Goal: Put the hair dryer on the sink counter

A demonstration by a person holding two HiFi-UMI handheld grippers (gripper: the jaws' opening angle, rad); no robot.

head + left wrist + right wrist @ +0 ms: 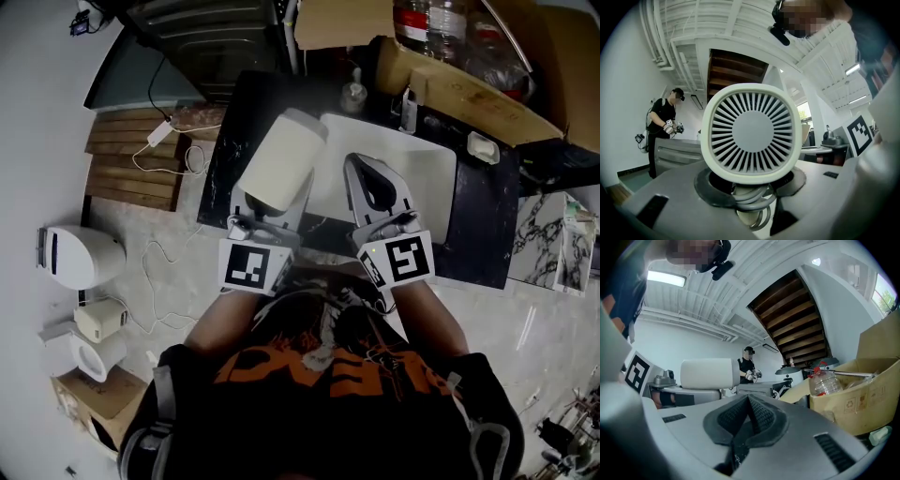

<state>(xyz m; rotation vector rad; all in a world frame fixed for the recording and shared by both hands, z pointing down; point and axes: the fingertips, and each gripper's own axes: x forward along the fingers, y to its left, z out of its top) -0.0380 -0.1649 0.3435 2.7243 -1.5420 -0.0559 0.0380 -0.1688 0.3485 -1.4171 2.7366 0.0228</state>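
Left claw (752, 199) clamps the dryer (281, 161) handle and its coiled cord (751, 202). Dryer body sits just above claw, over desk (232, 131) ahead. Right claw (747, 414) pinched closed, empty, alongside. Risk: top-heavy body tips on release and rolls into sink (427, 173) beyond claw.

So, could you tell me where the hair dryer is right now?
In the head view, left of centre: the hair dryer is gripped by the left gripper, in front of the dark sink counter, just left of the white basin.
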